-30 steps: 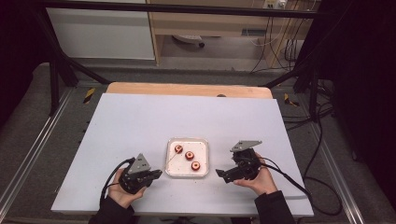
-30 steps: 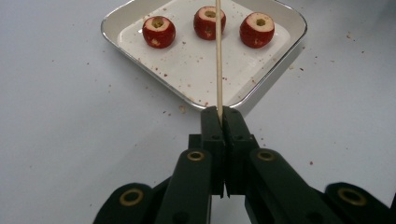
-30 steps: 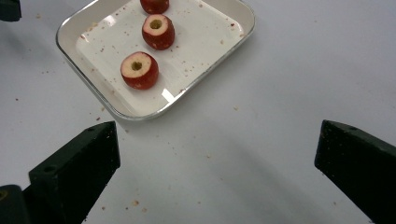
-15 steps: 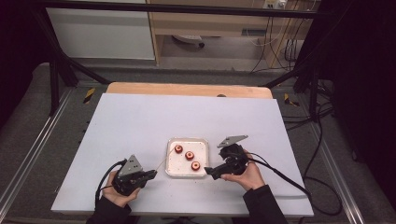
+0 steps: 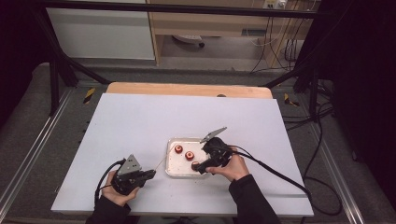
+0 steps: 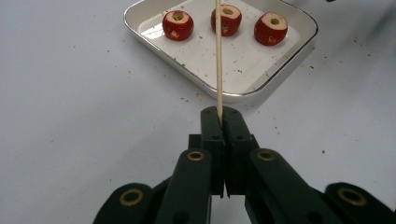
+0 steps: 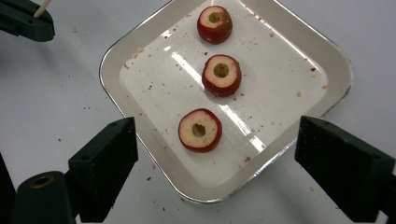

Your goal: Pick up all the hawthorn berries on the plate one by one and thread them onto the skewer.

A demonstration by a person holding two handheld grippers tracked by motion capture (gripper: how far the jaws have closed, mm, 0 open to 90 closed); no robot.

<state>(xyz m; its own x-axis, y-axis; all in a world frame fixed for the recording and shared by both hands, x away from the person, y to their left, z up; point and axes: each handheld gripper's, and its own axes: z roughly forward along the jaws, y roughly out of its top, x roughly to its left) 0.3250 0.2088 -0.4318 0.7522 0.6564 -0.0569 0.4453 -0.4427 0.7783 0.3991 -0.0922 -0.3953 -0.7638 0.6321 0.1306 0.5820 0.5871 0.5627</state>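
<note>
A white square tray (image 5: pixel 176 166) sits near the table's front middle and holds three red cored fruit pieces (image 5: pixel 179 149) in a row. My left gripper (image 5: pixel 150 174) is shut on a thin wooden skewer (image 6: pixel 218 56), whose free end points toward the tray (image 6: pixel 261 88) and the fruits (image 6: pixel 178 24). My right gripper (image 5: pixel 199 167) hovers over the tray's right side. Its jaws stand wide open on either side of the nearest fruit piece (image 7: pixel 200 130), without touching it. Two more pieces (image 7: pixel 221 74) lie farther along the tray (image 7: pixel 159 88).
The pale table top (image 5: pixel 140 121) stretches wide behind the tray, with a wooden strip (image 5: pixel 187 88) along its far edge. Red crumbs speckle the tray and the surface around it. Cables (image 5: pixel 275 172) trail from both grippers toward the front and right.
My right gripper has moved left, from beside the tray to above its right part. The left gripper with the skewer has barely shifted.
</note>
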